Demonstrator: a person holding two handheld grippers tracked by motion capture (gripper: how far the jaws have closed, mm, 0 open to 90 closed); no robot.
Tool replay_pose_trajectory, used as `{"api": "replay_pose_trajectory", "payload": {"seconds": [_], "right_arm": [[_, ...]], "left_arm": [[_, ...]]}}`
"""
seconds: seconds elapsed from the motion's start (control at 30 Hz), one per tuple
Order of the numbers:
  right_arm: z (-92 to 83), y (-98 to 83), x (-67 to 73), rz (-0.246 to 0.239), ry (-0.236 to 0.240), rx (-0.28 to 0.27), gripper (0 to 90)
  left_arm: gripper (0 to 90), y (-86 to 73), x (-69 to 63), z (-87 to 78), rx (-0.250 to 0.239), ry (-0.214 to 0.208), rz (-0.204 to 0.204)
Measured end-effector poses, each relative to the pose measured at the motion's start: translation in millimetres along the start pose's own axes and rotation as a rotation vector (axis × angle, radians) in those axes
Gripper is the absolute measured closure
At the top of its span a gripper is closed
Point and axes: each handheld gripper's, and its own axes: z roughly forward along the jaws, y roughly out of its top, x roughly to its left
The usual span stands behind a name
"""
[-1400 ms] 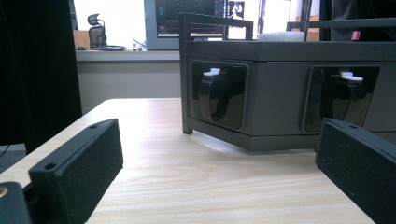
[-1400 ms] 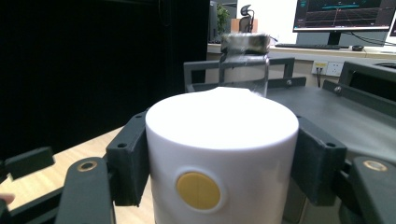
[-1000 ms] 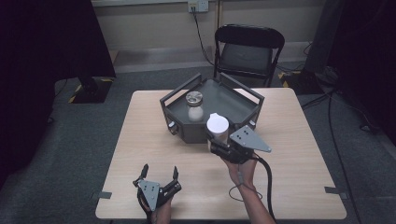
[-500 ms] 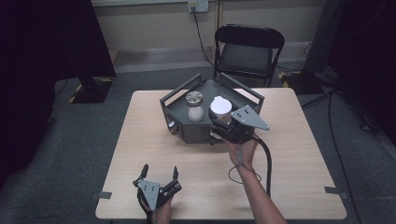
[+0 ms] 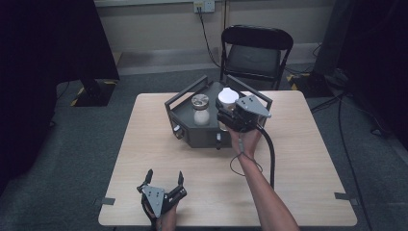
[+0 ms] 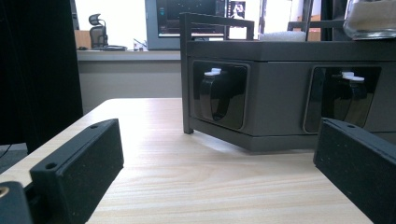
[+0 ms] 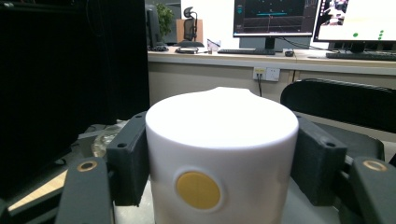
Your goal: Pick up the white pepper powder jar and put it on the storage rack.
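Observation:
My right gripper (image 5: 228,107) is shut on a white round container (image 5: 228,96) and holds it over the right part of the dark grey rack (image 5: 190,134) at the table's middle. In the right gripper view both jaws press the sides of the white container (image 7: 222,154), which bears a yellow dot on its front. A glass jar (image 5: 200,109) with a metal lid and pale contents stands on the rack to the left of it. My left gripper (image 5: 164,177) rests open near the table's front edge, jaws pointing at the rack (image 6: 280,88), nothing between them.
A black folding chair (image 5: 255,53) stands behind the wooden table (image 5: 308,144). The rack has raised bars along its edges and knobs on its front faces. A cable trails from my right gripper along the forearm. Dark curtains hang at left and right.
My right gripper has carried the white container away from the person and up, from the rack's front edge to above its right part. The left gripper has stayed put.

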Motion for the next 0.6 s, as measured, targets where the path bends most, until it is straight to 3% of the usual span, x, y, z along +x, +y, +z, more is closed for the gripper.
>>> {"api": "replay_pose_trajectory", "payload": {"seconds": [0.4, 0.6], "right_arm": [[24.9, 2.4, -1.6, -0.03, -0.038, 0.021, 30.6], [30.2, -1.8, -4.2, -0.015, -0.044, 0.021, 30.6]], "left_arm": [[1.5, -0.1, -1.2, 0.2, -0.001, 0.006, -0.002], [1.4, -0.2, -1.2, 0.2, -0.001, 0.006, -0.002]]}}
